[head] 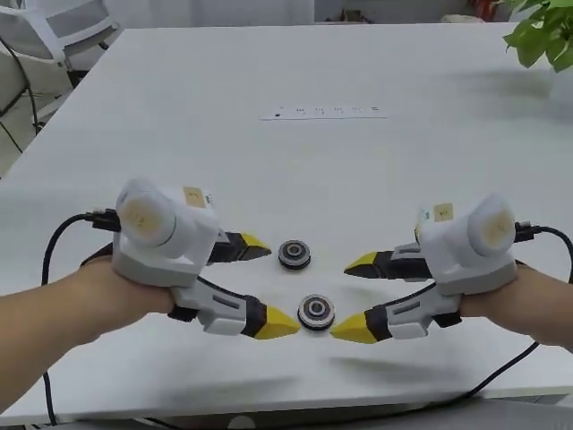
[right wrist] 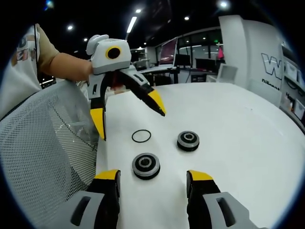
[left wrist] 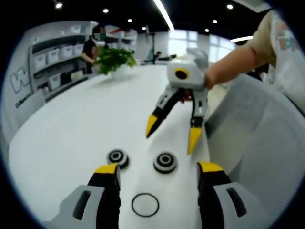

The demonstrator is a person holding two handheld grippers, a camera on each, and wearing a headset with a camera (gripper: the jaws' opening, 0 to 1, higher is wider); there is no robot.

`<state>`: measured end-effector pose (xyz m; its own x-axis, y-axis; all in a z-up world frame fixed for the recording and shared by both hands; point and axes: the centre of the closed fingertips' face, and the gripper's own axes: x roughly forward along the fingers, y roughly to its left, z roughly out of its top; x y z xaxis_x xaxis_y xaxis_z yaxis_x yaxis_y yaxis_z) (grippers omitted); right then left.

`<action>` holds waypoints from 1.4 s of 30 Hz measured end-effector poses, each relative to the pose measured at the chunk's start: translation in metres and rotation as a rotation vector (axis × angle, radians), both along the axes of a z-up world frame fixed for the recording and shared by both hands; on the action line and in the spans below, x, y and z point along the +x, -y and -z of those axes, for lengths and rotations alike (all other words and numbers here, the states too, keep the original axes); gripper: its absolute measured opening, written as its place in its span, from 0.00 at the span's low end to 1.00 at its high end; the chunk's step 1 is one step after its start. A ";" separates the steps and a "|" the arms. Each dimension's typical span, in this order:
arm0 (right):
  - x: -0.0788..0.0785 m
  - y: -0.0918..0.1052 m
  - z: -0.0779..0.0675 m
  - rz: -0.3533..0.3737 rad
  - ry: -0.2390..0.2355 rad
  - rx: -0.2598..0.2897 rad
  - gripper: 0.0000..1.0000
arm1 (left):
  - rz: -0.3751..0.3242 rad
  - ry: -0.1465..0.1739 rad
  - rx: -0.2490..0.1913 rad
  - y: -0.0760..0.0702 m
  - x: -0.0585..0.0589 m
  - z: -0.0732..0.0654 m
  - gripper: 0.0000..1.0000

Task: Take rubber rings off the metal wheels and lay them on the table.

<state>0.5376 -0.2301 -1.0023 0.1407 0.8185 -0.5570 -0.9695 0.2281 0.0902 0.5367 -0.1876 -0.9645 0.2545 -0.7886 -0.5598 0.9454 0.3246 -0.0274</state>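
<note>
Both tools face each other low over the bench (head: pixel 358 161), the left hand-held gripper (head: pixel 266 285) pointing right and the right hand-held gripper (head: pixel 354 298) pointing left. Each has its jaws spread wide and holds nothing. The two metal wheels lie flat, axles upright, in the gap between them. Being round, they offer no preferred line of approach. The near wheel (head: pixel 316 312) sits right between the two lower yellow tips, just beside each without touching, so either hand could reach it about equally. In the right gripper view it lies straight ahead between that tool's own jaws. The far wheel (head: pixel 294 254) lies a little further up the bench, closer to the left tool's upper jaw than to the right tool's. One thin black rubber ring (right wrist: pixel 141 136) lies loose on the bench below the left tool, apart from both wheels. Whether either wheel carries a ring is too fine to tell. The bench's front edge runs near the person's wrists, and the wide bare surface beyond the wheels gives ample room for laying rings down.
</note>
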 end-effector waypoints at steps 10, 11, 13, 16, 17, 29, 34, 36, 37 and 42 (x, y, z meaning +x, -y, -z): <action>-0.002 -0.003 0.006 -0.010 -0.009 0.012 0.40 | 0.024 -0.027 -0.001 0.010 0.000 0.011 0.53; -0.002 -0.004 0.007 -0.012 -0.008 0.014 0.39 | 0.024 -0.030 0.000 0.010 0.000 0.013 0.52; -0.003 -0.005 0.007 -0.017 -0.010 0.017 0.36 | 0.028 -0.035 0.000 0.011 -0.002 0.014 0.49; -0.004 -0.006 0.009 -0.024 -0.012 0.014 0.33 | 0.034 -0.040 0.002 0.013 -0.003 0.016 0.46; -0.004 -0.006 0.010 -0.026 -0.014 0.013 0.32 | 0.036 -0.041 0.004 0.014 -0.003 0.017 0.45; -0.005 -0.009 0.013 -0.038 -0.022 0.015 0.23 | 0.053 -0.054 0.012 0.023 -0.003 0.026 0.33; -0.006 -0.009 0.014 -0.040 -0.025 0.014 0.21 | 0.061 -0.058 0.021 0.026 -0.004 0.030 0.30; -0.007 -0.009 0.015 -0.041 -0.027 0.013 0.20 | 0.058 -0.055 0.021 0.026 -0.003 0.031 0.28; -0.007 -0.009 0.015 -0.041 -0.026 0.013 0.20 | 0.057 -0.056 0.021 0.026 -0.003 0.031 0.27; -0.007 -0.008 0.017 -0.035 -0.034 0.014 0.18 | 0.051 -0.051 0.009 0.029 -0.002 0.030 0.22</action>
<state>0.5304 -0.2222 -1.0190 0.0928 0.8304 -0.5493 -0.9731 0.1925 0.1267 0.5349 -0.2165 -0.9945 0.1850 -0.7947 -0.5781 0.9583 0.2763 -0.0732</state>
